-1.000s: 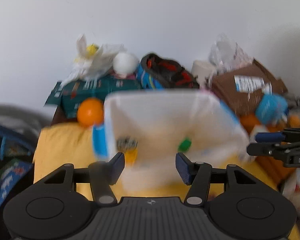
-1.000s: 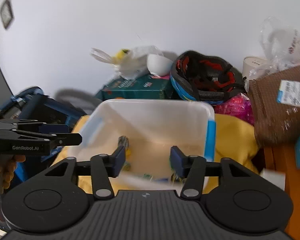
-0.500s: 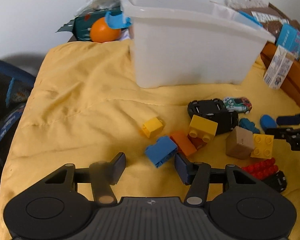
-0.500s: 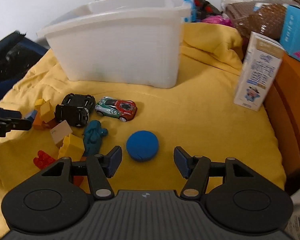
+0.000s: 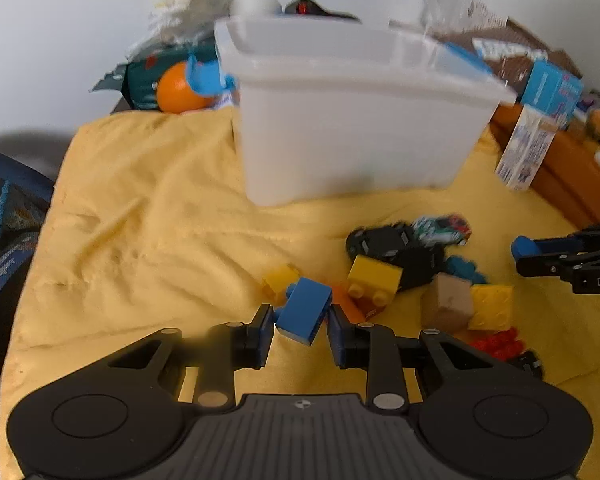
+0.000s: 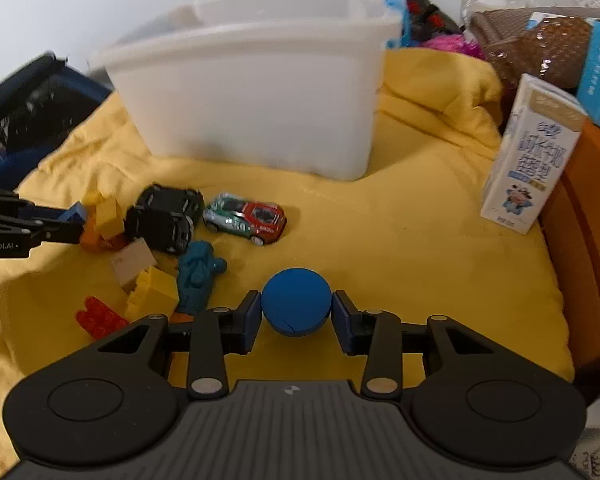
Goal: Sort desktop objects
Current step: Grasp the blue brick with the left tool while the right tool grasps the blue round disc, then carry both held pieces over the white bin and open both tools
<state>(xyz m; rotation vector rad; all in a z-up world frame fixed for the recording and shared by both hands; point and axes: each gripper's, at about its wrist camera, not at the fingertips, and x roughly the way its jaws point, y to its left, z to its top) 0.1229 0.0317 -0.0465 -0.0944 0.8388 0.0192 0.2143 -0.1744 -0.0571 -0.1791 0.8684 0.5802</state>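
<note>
My left gripper is shut on a blue brick, held tilted just above the yellow cloth. My right gripper is shut on a blue ball. A white plastic bin stands behind the toys; it also shows in the right wrist view. Loose toys lie between the grippers: a black car, a red and green car, yellow bricks, a tan block, a teal figure, a red piece.
A milk carton stands upright at the right, next to an orange wooden edge. Behind the bin lie an orange ball, a green box, a helmet and bags. A dark blue bag sits left.
Both grippers have closed: the left on the blue brick, the right on the blue ball. Both moved forward onto their objects, and the brick is lifted a little off the cloth.
</note>
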